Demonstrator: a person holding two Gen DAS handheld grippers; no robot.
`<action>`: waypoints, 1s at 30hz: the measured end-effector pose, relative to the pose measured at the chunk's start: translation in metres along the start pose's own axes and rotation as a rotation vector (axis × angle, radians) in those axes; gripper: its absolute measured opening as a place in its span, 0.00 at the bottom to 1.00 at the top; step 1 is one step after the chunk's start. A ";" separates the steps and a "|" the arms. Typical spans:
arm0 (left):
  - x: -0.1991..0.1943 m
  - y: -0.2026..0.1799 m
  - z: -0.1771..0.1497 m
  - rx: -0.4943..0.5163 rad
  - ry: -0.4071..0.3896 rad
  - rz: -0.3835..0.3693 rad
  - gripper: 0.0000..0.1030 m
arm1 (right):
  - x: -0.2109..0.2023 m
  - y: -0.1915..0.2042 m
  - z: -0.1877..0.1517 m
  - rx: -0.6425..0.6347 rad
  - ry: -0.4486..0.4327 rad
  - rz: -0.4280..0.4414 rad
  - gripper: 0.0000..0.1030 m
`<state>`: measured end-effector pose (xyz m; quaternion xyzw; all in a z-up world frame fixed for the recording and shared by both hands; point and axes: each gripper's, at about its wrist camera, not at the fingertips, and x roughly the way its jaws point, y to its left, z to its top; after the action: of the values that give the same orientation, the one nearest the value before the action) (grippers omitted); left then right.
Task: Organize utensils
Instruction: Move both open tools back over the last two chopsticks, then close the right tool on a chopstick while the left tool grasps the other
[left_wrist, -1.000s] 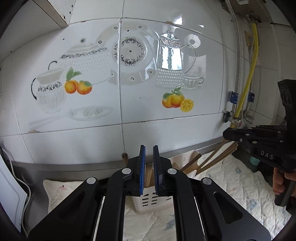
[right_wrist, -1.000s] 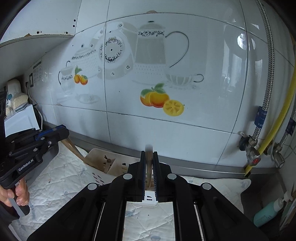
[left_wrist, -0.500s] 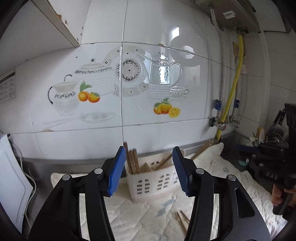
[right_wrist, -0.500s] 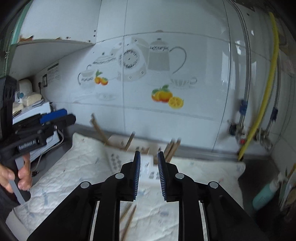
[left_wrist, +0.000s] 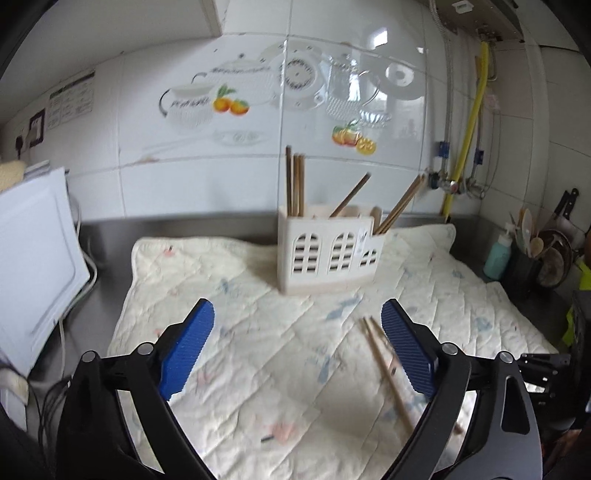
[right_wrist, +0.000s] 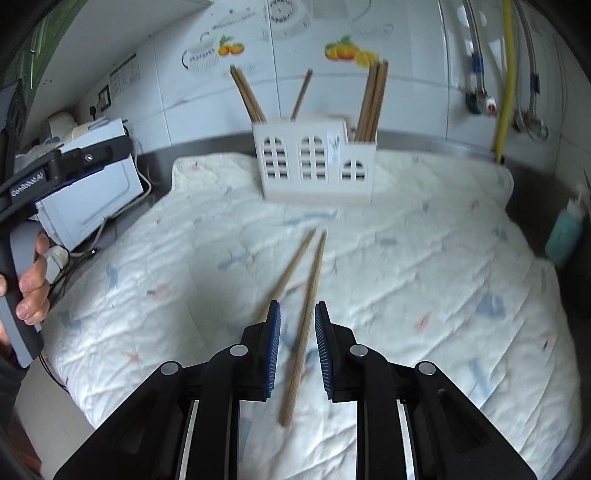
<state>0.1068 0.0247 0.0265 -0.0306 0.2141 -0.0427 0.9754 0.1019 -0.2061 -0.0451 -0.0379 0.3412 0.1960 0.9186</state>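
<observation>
Left wrist view: the left tongs (left_wrist: 297, 345) are spread wide and hold nothing; two loose chopsticks (left_wrist: 384, 363) are seen on the quilted surface (left_wrist: 258, 369) by the right finger, running away toward the holder (left_wrist: 328, 247).

Right wrist view: the right tongs (right_wrist: 297, 349) are partly open, empty, poised over one chopstick (right_wrist: 304, 325) lying lengthwise between the fingers; this hand is judged nearer.

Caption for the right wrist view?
Open right gripper above two loose chopsticks on quilted cloth, before the utensil holder.
</observation>
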 end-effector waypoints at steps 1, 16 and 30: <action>0.000 0.003 -0.007 -0.014 0.016 0.000 0.91 | 0.004 0.000 -0.007 0.016 0.014 0.002 0.19; 0.003 0.010 -0.061 -0.072 0.119 0.054 0.95 | 0.043 -0.002 -0.031 0.108 0.100 -0.016 0.19; 0.009 -0.022 -0.082 0.047 0.158 0.063 0.95 | 0.049 0.004 -0.027 0.066 0.127 -0.074 0.06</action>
<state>0.0789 -0.0018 -0.0498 0.0024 0.2901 -0.0192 0.9568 0.1177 -0.1915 -0.0971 -0.0325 0.4035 0.1475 0.9024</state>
